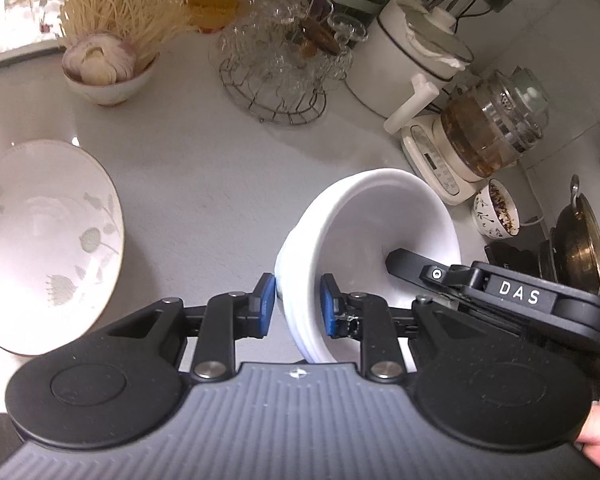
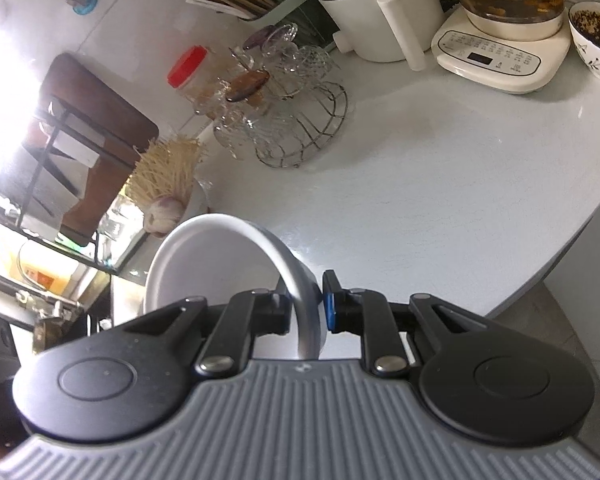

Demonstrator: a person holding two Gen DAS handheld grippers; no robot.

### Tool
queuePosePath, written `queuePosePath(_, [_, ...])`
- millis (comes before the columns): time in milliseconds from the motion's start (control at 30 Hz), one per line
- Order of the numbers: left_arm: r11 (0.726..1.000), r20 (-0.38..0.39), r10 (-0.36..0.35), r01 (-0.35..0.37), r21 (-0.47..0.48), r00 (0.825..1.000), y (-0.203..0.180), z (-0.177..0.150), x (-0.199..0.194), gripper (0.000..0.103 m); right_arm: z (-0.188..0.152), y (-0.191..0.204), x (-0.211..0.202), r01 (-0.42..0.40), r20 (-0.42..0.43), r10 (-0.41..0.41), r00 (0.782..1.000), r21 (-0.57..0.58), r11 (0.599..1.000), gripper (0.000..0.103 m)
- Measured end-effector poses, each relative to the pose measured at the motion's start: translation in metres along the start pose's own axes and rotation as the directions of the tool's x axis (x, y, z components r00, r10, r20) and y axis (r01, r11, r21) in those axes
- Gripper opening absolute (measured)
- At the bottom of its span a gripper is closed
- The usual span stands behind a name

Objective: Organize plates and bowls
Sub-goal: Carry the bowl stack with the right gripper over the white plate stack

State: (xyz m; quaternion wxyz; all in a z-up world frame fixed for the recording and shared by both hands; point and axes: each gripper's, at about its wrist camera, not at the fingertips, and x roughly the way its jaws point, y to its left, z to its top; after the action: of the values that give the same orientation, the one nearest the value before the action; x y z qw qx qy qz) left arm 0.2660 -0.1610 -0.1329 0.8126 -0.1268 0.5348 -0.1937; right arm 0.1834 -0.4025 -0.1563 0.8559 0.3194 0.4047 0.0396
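Floral bowl (image 1: 48, 240) resting at left on the surface (image 1: 204, 184). Left gripper (image 1: 296, 306) nipped on the white ribbed bowl's (image 1: 364, 240) near rim; right gripper (image 2: 309, 307) nipped on its other rim. Best kept level, lifted evenly, lowered centred into the floral bowl.

The plain white ribbed ceramic bowl (image 1: 364, 240) carries no pattern, only fine grooves on its outer wall. The wide white porcelain bowl (image 1: 40, 240) shows pale grey-green flowers and leaves inside and a thin brown rim. The left gripper (image 1: 296, 304) and right gripper (image 2: 306, 308) are black with blue pads (image 1: 266, 304) and grey ribbed bodies; white letters read DAS on one black finger. The countertop (image 1: 204, 168) is pale grey-white. The small white cup (image 1: 496, 212) bears dark leaf sprigs. The jar lid (image 2: 187, 66) is red.
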Motion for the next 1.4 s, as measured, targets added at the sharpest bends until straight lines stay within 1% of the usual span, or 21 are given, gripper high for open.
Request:
queuePosePath(67, [1.000,0.010,-0.001,0.001,0.014,1.000,0.004,0.001,-0.005,0.027,-0.002,0.006,0.001,-0.007,0.010,0.007,1.000,0.003,1.000,0.019])
queuePosePath(267, [1.000,0.024,0.007,-0.008,0.014,1.000,0.026,0.006,-0.022,0.027,-0.012,0.028,0.009,-0.019,0.020,0.019,1.000,-0.003,1.000,0.019])
queuePosePath(400, [1.000,0.034,0.006,-0.006,0.006,0.999,0.043,0.009,-0.034,0.027,-0.020,0.045,0.012,-0.027,0.024,0.028,0.999,-0.020,0.999,0.019])
queuePosePath(533, [1.000,0.034,-0.005,0.006,-0.022,0.999,0.058,0.013,-0.045,0.027,-0.024,0.057,0.014,-0.034,0.027,0.034,0.999,-0.023,0.999,0.019])
queuePosePath(733, [0.999,0.056,-0.010,0.012,-0.034,0.998,0.070,0.019,-0.060,0.027,-0.029,0.076,0.015,-0.041,0.028,0.042,0.999,-0.041,0.998,0.019])
queuePosePath(933, [0.998,0.073,-0.023,0.026,-0.049,0.997,0.085,0.019,-0.070,0.027,-0.034,0.090,0.018,-0.041,0.014,0.042,0.999,-0.068,0.997,0.019])
queuePosePath(1133, [0.993,0.080,-0.044,0.052,-0.111,0.996,0.106,0.016,-0.079,0.027,-0.037,0.105,0.023,-0.043,-0.014,0.042,0.999,-0.101,0.994,0.019])
queuePosePath(1400, [0.981,0.118,-0.021,0.044,-0.188,0.993,0.143,0.009,-0.097,0.027,-0.048,0.132,0.043,-0.072,-0.081,0.061,0.995,-0.143,0.987,0.019])
